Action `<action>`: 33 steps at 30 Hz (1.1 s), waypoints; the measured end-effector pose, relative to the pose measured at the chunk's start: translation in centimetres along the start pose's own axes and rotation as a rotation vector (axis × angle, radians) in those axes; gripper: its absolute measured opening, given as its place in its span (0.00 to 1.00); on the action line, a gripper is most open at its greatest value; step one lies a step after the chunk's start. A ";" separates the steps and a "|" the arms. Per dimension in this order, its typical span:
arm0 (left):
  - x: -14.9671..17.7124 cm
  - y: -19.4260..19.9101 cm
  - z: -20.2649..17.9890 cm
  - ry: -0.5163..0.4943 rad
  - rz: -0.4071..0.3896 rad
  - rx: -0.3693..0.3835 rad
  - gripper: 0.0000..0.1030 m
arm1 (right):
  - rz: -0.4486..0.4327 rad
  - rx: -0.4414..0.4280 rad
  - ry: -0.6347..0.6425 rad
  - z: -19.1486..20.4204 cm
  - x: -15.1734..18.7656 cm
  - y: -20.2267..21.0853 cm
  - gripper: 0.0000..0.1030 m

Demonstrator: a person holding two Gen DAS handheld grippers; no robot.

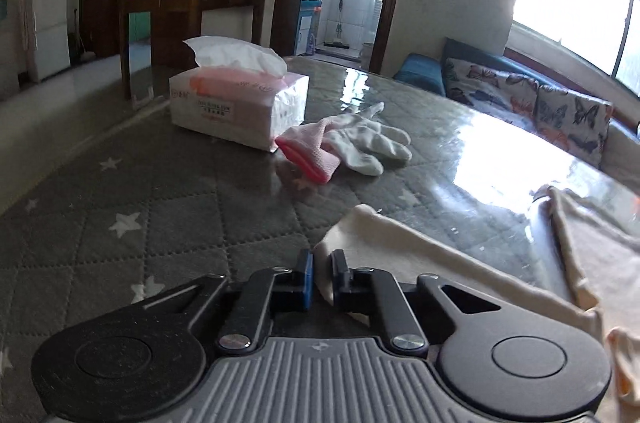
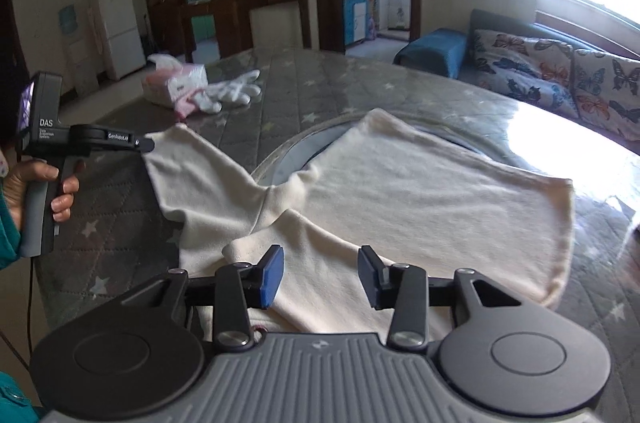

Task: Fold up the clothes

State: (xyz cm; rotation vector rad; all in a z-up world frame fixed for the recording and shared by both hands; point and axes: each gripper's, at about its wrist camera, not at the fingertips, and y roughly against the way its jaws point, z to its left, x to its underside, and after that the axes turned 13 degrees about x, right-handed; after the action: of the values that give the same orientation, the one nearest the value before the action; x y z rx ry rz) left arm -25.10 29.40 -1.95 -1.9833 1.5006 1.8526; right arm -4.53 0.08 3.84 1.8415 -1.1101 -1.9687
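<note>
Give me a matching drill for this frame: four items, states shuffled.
Items:
1. left tool
2. right tool
3. tissue pack
4. white glove

States:
A. open, above the cream garment, holding nothing
B. lying flat beside the tissue pack, pink cuff toward the left wrist camera
C. shut on the garment's sleeve end
D. a tissue sticking up from its top

Pairs: 1-C, 2-A, 3-D, 4-B

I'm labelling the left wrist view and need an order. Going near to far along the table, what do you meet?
left gripper pinching the cream garment → pink and white gloves → tissue pack → dark wooden counter.
</note>
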 end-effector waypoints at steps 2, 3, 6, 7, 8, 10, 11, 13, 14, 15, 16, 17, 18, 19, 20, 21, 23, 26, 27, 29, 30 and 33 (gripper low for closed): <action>-0.3 0.7 -1.1 -0.017 -0.017 0.034 0.08 | -0.009 0.014 -0.022 -0.8 0.4 0.8 0.40; -0.6 1.2 -1.9 -0.028 -0.027 0.064 0.08 | -0.012 0.023 -0.034 -1.3 0.6 1.2 0.40; -1.4 2.6 -4.8 -0.061 -0.055 0.168 0.07 | -0.016 0.056 -0.075 -2.7 1.4 1.9 0.40; -1.7 3.0 -6.0 -0.080 -0.062 0.204 0.07 | -0.017 0.066 -0.091 -3.3 1.7 2.2 0.40; -1.9 3.4 -7.2 -0.099 -0.066 0.243 0.07 | -0.017 0.076 -0.107 -3.9 2.0 2.4 0.40; -2.2 3.9 -9.8 -0.136 -0.066 0.324 0.07 | -0.017 0.087 -0.138 -4.8 2.7 2.8 0.40; -2.4 4.1 -11.2 -0.154 -0.062 0.364 0.07 | -0.017 0.093 -0.154 -5.2 3.0 3.0 0.40; -2.4 4.3 -13.8 -0.185 -0.048 0.446 0.07 | -0.017 0.099 -0.193 -6.2 3.7 3.4 0.40; -2.3 4.3 -15.0 -0.198 -0.038 0.487 0.07 | -0.018 0.107 -0.208 -6.6 3.9 3.5 0.40; -2.2 4.3 -16.2 -0.210 -0.025 0.524 0.06 | -0.017 0.119 -0.226 -7.2 4.4 3.6 0.40; -2.0 4.2 -17.3 -0.224 -0.015 0.556 0.06 | -0.016 0.126 -0.237 -7.6 4.7 3.7 0.40; -1.8 4.1 -18.4 -0.239 -0.006 0.587 0.06 | -0.014 0.134 -0.248 -7.9 5.0 3.9 0.40; -1.5 4.0 -19.3 -0.248 0.004 0.612 0.06 | -0.011 0.143 -0.259 -8.2 5.4 4.0 0.40; -1.1 3.8 -20.1 -0.255 0.014 0.636 0.06 | -0.009 0.147 -0.266 -8.5 5.7 4.1 0.40; -0.7 3.6 -20.9 -0.263 0.025 0.660 0.06 | -0.006 0.151 -0.273 -8.7 5.9 4.2 0.40; -0.3 3.4 -21.8 -0.270 0.036 0.683 0.06 | -0.003 0.155 -0.283 -9.0 6.3 4.3 0.40; 0.5 3.0 -23.4 -0.285 0.057 0.731 0.06 | 0.001 0.161 -0.294 -9.4 6.6 4.4 0.40; 1.9 2.1 -25.6 -0.295 0.110 0.792 0.06 | 0.004 0.167 -0.312 -9.8 7.0 4.5 0.40; 2.5 1.8 -26.3 -0.294 0.137 0.812 0.06 | 0.004 0.168 -0.319 -10.0 7.1 4.5 0.40; 3.8 1.2 -27.2 -0.320 0.176 0.830 0.06 | 0.005 0.163 -0.320 -9.9 6.9 4.3 0.40; 4.5 0.9 -27.6 -0.335 0.194 0.837 0.07 | 0.006 0.160 -0.320 -9.8 6.8 4.2 0.40; 6.0 0.2 -28.2 -0.362 0.265 0.866 0.09 | 0.008 0.151 -0.321 -9.7 6.5 3.9 0.40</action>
State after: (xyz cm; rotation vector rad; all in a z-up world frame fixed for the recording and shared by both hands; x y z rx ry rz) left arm -5.31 8.66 1.49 -1.0420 2.0083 1.1732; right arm 1.99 -10.26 2.14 1.6198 -1.3877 -2.2890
